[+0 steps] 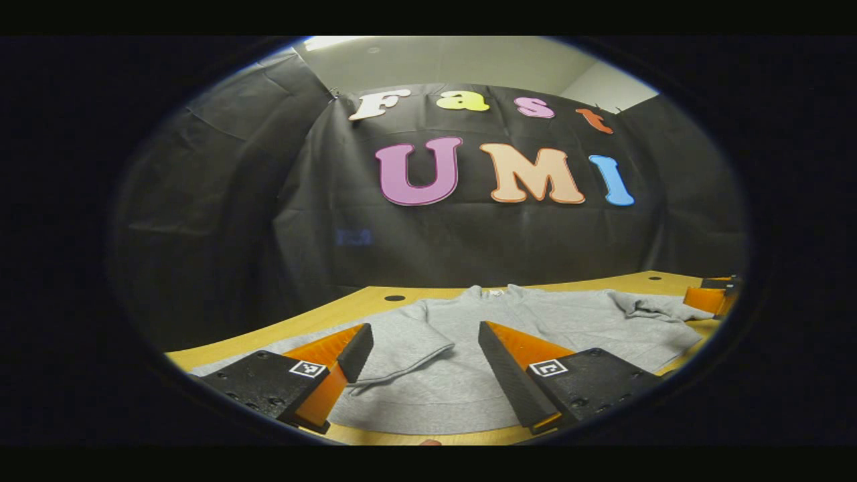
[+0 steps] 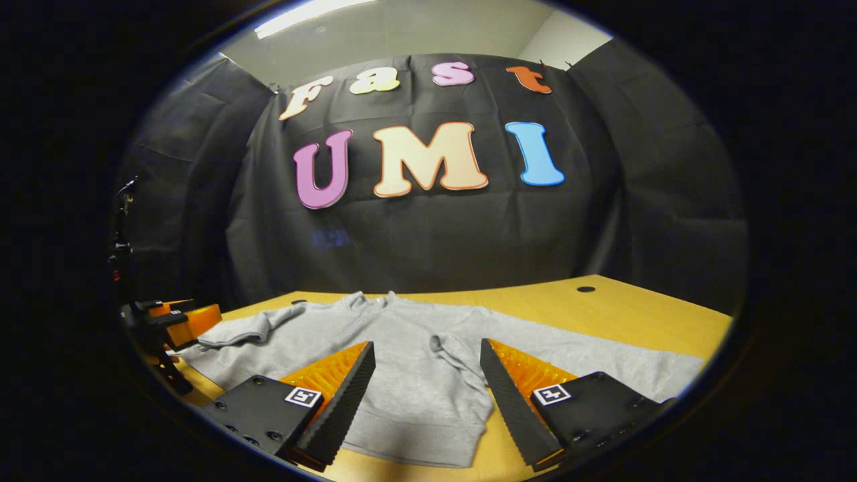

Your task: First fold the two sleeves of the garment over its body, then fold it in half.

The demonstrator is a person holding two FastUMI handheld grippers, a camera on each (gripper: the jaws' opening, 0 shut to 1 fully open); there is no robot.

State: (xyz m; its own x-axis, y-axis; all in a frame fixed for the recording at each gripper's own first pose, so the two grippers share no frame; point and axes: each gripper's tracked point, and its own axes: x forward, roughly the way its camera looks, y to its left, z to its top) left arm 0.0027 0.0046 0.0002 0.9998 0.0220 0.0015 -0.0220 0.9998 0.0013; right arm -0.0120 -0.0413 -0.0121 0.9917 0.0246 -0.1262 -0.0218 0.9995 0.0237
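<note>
The grey garment lies flat on the wooden table, across the lower middle of the left gripper view, just beyond the left gripper, whose jaws stand apart, gripping nothing. The right gripper, likewise spread and empty, sits above its hem. The right gripper view shows a folded sleeve. The other gripper appears at the frame's left edge.

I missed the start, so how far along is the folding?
Both sleeves look folded: one sleeve lies over the sweatshirt body, and the other sleeve too. Nothing is held: left gripper and right gripper hover open. The half fold remains.
</note>
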